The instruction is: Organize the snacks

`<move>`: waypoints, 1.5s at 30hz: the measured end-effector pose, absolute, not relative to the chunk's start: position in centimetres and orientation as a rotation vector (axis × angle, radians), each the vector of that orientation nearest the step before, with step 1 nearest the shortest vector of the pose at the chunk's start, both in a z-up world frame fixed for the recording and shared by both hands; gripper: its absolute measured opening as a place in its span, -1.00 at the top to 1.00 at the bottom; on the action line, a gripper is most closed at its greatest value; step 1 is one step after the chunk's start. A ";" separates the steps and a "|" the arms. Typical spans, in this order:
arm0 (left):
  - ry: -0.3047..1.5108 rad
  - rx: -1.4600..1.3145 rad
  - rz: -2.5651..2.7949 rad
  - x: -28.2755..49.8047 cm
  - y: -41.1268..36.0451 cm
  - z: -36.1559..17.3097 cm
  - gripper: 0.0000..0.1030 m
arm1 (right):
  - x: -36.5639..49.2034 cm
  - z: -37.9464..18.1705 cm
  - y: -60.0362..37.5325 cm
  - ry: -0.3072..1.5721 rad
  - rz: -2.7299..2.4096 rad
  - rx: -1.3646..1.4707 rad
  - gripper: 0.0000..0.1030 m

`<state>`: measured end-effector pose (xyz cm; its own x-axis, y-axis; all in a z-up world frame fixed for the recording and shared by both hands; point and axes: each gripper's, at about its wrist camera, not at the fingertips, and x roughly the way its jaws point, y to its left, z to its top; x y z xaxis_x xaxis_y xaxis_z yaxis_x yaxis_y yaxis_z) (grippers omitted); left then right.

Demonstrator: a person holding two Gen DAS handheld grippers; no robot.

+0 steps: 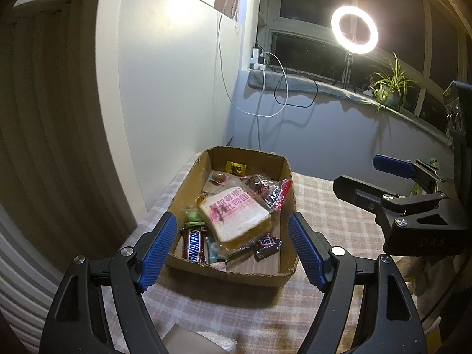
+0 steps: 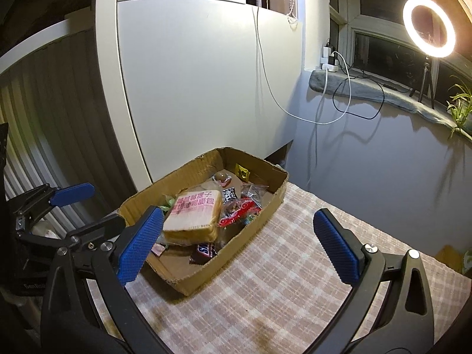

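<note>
Snacks, a wrapped bread slice (image 1: 234, 216) on top, fill the cardboard box (image 1: 236, 275); left gripper (image 1: 233, 250) and right gripper (image 2: 239, 246) hover spread wide, empty, seemingly because sorting looks done.

Both black two-finger tools with ribbed blue pads are held low and level, side by side. The left tool (image 1: 233, 249) has its fingers spread wide, gripping nothing. The right tool (image 2: 240, 244) gapes equally wide, also empty.
</note>
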<state>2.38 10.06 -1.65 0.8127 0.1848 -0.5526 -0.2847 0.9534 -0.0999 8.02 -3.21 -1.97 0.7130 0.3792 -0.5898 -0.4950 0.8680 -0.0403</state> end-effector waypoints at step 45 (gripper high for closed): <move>0.549 -0.167 0.253 1.3 9.3 -0.9 -0.51 | 6.5 -1.6 -4.6 0.600 0.440 -0.212 -1.00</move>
<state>1.32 9.27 -0.87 0.8231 0.1926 -0.5343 -0.2816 0.9554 -0.0893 6.45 -4.64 -1.63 0.7368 0.3365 -0.5865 -0.4576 0.8867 -0.0662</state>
